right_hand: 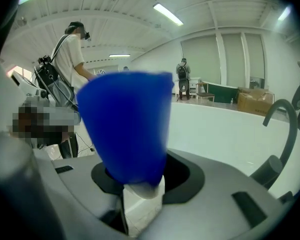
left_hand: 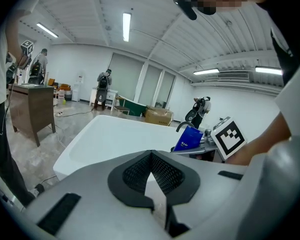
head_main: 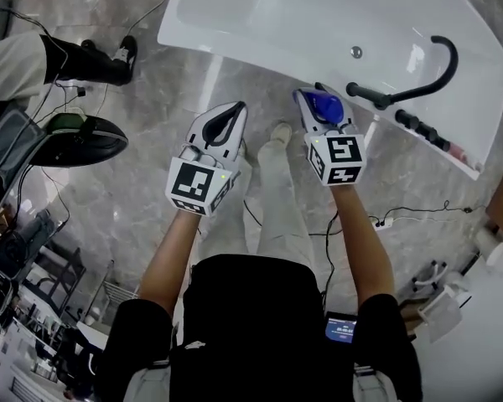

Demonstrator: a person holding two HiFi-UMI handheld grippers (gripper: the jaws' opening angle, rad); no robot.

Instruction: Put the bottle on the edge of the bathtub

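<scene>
A blue bottle [head_main: 323, 105] with a white cap sits cap-down between the jaws of my right gripper [head_main: 314, 99], which is shut on it. In the right gripper view the bottle [right_hand: 125, 129] fills the middle, above the right gripper [right_hand: 140, 176]. The white bathtub [head_main: 260, 53] lies just ahead of both grippers, its near rim a little beyond the bottle. My left gripper [head_main: 233, 111] hangs beside the right one over the marble floor, its black pads together with nothing between them. The left gripper view shows the left gripper [left_hand: 151, 156], the bathtub [left_hand: 115, 139] and the bottle [left_hand: 189, 138].
A black curved faucet [head_main: 427, 78] and black handles stand on the tub's right rim. A person's black shoe [head_main: 109, 57] and a dark device [head_main: 75, 136] are at the left on the floor. Cables and a power strip [head_main: 381, 222] lie on the floor. Other people stand far back.
</scene>
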